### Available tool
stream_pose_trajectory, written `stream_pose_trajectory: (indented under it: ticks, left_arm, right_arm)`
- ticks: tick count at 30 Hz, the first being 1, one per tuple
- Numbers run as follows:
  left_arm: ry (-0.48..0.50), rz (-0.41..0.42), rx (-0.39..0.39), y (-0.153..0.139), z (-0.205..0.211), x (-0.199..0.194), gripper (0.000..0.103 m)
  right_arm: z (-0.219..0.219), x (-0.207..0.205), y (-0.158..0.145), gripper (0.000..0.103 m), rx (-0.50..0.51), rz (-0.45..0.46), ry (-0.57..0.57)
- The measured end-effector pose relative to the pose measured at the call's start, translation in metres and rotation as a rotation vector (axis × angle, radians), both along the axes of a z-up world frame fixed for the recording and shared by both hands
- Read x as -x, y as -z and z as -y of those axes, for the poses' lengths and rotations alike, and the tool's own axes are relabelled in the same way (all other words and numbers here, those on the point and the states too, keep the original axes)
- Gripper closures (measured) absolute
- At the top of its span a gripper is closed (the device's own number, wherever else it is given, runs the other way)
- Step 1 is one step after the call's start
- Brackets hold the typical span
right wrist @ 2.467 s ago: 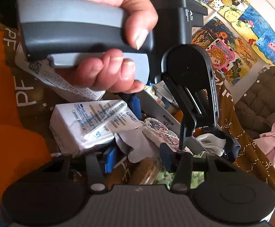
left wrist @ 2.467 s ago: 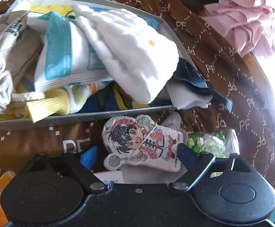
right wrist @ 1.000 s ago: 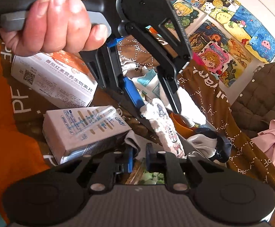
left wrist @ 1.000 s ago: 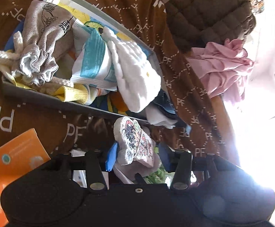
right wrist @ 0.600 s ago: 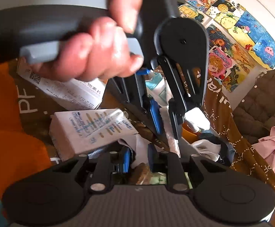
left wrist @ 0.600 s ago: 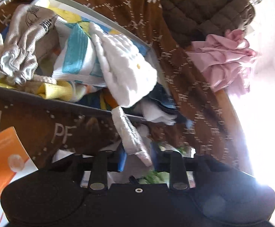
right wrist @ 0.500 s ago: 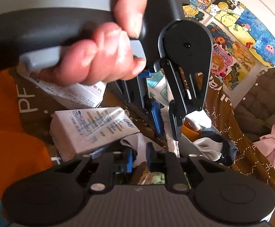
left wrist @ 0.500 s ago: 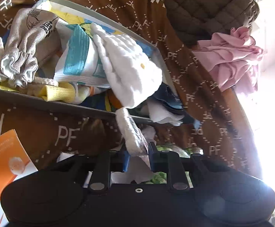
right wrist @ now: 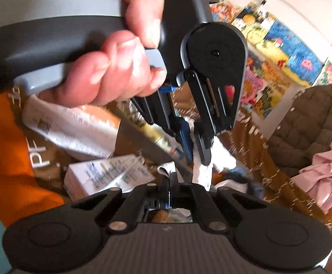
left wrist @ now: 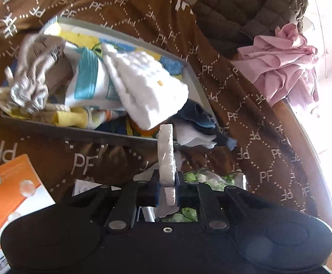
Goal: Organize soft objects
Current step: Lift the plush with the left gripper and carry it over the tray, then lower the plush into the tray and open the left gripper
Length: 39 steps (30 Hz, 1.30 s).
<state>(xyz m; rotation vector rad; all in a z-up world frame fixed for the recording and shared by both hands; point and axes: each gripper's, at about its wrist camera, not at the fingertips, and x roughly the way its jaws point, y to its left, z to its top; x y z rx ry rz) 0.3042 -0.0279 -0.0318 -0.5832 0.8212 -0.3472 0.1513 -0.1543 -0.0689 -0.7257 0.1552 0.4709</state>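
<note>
Left gripper [left wrist: 167,182] jaws, just closing, pinch one flat white plush patch [left wrist: 166,153] edge-on, clear of full grey rectangular tray [left wrist: 111,137] rim; right gripper [right wrist: 169,191] jaws pressed together, empty.

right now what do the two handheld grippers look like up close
The left gripper has a grey handle, black body, teardrop-shaped side plate, thin black linkage bars and a blue pad on one finger. The right gripper shows a ribbed grey top, black rounded shoulders and silver pivot screws. No sleeve shows.
</note>
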Motion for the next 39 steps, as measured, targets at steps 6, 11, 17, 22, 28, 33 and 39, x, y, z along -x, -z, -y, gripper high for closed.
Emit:
stream_pose_trajectory:
  ticks: [6,11,17,22,28,33,39]
  left_arm:
    - [-0.035,0.088,-0.003,-0.041,-0.002,0.026,0.09]
    - [-0.044,0.142,-0.038,-0.073,0.001,0.047,0.09]
    - [-0.025,0.193,-0.083,-0.095,0.003,0.057,0.09]
    - [0.005,0.241,-0.136,-0.102,0.006,0.043,0.09]
    - [0.072,0.286,-0.165,-0.091,0.002,0.007,0.09]
    - [0.103,0.33,-0.196,-0.084,-0.006,-0.029,0.09]
    - [0.123,0.374,-0.245,-0.079,-0.012,-0.062,0.09]
  right_arm:
    - [0.016,0.024,-0.027,0.103,-0.036,0.106,0.035]
    - [0.028,0.032,-0.048,0.103,-0.074,0.16,0.078]
    - [0.041,0.026,-0.061,0.103,-0.113,0.185,0.121]
    - [0.041,0.015,-0.061,0.103,-0.109,0.205,0.143]
    - [0.038,-0.03,-0.087,0.103,-0.131,0.2,0.156]
    - [0.032,-0.089,-0.111,0.103,-0.129,0.218,0.201]
    - [0.029,-0.154,-0.126,0.103,-0.229,0.152,0.304]
